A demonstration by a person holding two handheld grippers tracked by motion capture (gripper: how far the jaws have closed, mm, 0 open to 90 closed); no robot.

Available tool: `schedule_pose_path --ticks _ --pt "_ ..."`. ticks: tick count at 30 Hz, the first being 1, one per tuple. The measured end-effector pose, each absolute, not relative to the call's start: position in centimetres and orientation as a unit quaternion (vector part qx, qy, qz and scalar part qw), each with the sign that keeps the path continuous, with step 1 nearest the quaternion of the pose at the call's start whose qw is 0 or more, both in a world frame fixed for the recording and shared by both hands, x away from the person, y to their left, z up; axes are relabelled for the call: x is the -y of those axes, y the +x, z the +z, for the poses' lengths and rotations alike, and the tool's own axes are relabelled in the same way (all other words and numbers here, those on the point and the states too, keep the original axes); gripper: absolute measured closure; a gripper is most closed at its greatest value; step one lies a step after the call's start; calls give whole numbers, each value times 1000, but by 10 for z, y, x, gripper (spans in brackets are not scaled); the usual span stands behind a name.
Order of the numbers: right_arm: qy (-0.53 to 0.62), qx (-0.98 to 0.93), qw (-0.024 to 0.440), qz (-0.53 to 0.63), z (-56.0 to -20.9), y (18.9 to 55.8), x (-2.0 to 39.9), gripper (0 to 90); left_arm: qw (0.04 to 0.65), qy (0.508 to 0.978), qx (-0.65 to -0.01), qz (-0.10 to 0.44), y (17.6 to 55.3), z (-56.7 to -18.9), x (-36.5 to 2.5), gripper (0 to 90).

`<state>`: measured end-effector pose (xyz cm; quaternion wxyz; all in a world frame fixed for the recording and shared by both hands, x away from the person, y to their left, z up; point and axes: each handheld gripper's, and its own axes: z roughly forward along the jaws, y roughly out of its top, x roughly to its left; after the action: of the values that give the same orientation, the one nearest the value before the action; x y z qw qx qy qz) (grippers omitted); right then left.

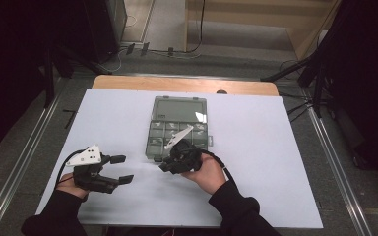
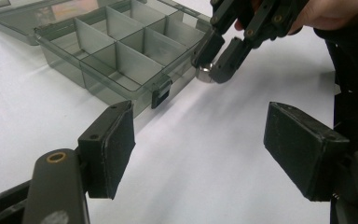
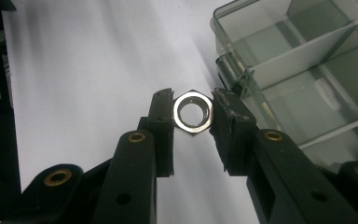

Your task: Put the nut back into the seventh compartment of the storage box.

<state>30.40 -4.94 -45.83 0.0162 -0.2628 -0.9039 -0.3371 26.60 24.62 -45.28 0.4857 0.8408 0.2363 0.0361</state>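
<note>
We hold a steel nut (image 3: 193,111) pinched between the jaws of our right gripper (image 3: 193,114), just off the near-left corner of the open box (image 3: 307,70), beside its latch. Our left gripper (image 2: 200,140) rests well apart, jaws spread wide on nothing. White sheet (image 1: 275,147) lies bare all round the box. We can read no writing anywhere.
</note>
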Motion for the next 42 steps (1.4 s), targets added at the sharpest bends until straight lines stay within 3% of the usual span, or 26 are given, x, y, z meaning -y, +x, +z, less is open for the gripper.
schedule_pose_path --ticks 27,34,42 --pt "-318 874 -14 -368 -432 315 103 715 485 842 -235 37 267 -454 -246 251" --pt "-332 866 -43 -371 -429 324 108 714 484 842 -236 35 267 -454 -245 251" --pt "-343 863 -43 -369 -434 334 109 714 484 842 -237 36 267 -454 -245 250"
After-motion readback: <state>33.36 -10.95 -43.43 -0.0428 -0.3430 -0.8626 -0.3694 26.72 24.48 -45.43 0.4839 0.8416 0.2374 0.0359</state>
